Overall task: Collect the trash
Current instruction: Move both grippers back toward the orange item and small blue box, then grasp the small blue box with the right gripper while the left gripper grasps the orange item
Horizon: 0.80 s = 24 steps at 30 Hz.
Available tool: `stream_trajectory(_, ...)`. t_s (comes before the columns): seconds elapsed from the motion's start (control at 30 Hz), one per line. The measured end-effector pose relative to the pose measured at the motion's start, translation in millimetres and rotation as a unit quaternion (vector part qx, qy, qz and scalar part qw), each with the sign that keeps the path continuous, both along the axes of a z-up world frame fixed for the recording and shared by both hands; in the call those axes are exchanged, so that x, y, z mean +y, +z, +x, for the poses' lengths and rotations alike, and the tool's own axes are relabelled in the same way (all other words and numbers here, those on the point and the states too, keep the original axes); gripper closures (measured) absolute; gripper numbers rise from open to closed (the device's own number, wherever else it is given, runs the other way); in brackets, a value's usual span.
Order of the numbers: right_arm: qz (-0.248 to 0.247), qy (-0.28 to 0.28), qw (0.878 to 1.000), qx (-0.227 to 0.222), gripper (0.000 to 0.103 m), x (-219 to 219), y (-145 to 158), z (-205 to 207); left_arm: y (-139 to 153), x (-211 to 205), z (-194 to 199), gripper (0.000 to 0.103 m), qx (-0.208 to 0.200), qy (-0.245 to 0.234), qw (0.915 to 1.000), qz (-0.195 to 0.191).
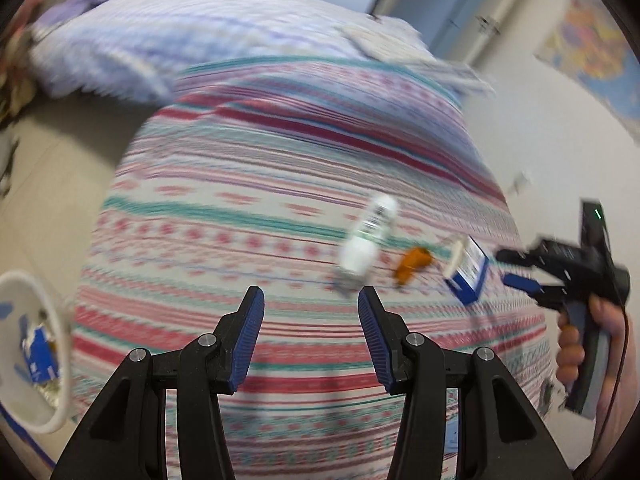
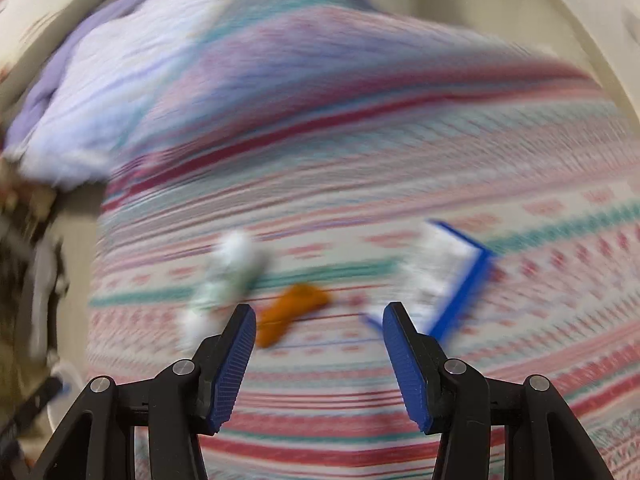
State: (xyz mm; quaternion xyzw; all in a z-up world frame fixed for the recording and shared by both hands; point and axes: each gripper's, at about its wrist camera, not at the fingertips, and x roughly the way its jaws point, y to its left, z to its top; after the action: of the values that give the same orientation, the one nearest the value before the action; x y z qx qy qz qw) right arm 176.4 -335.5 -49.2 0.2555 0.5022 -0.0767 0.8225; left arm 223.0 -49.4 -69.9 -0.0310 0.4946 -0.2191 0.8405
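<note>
On the striped bedspread (image 1: 280, 184) lie three pieces of trash: a white plastic bottle (image 1: 368, 236), an orange wrapper (image 1: 412, 264) and a blue and white box (image 1: 468, 270). My left gripper (image 1: 311, 300) hangs open and empty just short of the bottle. A hand holds my right gripper (image 1: 516, 270) at the right, beside the box. In the right wrist view the right gripper (image 2: 319, 316) is open and empty above the bedspread (image 2: 400, 168), with the bottle (image 2: 228, 272) to its left, the wrapper (image 2: 292, 312) ahead and the box (image 2: 452, 276) to its right. Both views are blurred.
A white bin (image 1: 56, 320) with blue trash inside stands on the floor at the bed's left side. A crumpled lilac blanket (image 1: 168, 36) lies at the far end of the bed. A door (image 1: 448, 4) and a wall map (image 1: 592, 52) are behind.
</note>
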Motion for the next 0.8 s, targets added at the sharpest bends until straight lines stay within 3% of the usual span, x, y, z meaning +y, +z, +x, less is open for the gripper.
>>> stream_trajectory(0.13, 0.07, -0.072, 0.995, 0.028, 0.044, -44, -34, -8, -7, -44, -9, 0.051, -0.011, -0.035, 0.9988, 0.031)
stream_trajectory(0.23, 0.107, -0.111, 0.987, 0.034, 0.032, -62, -54, -8, -8, -66, -10, 0.051, -0.014, -0.049, 0.9981, 0.033)
stream_trajectory(0.3, 0.113, -0.135, 0.983, 0.047, 0.031, -68, -66, -5, -8, -79, -11, 0.051, -0.022, -0.062, 0.9972, 0.037)
stream_trajectory(0.47, 0.132, -0.143, 0.979, 0.052, 0.031, -63, -78, 10, -19, -112, -5, 0.051, -0.049, -0.106, 0.9904, 0.074)
stream_trajectory(0.67, 0.128, -0.118, 0.983, 0.057, 0.032, -53, -88, 20, -33, -139, 5, 0.051, -0.046, -0.136, 0.9857, 0.087)
stream_trajectory(0.7, 0.126, -0.115, 0.984, 0.056, 0.038, -53, -88, 20, -33, -143, 5, 0.051, -0.049, -0.143, 0.9843, 0.092)
stream_trajectory(0.73, 0.124, -0.112, 0.984, 0.055, 0.051, -54, -87, 20, -35, -149, 5, 0.051, -0.054, -0.151, 0.9823, 0.097)
stream_trajectory(0.8, 0.131, -0.114, 0.983, 0.051, 0.058, -61, -88, 13, -39, -162, 3, 0.051, -0.063, -0.166, 0.9776, 0.113)
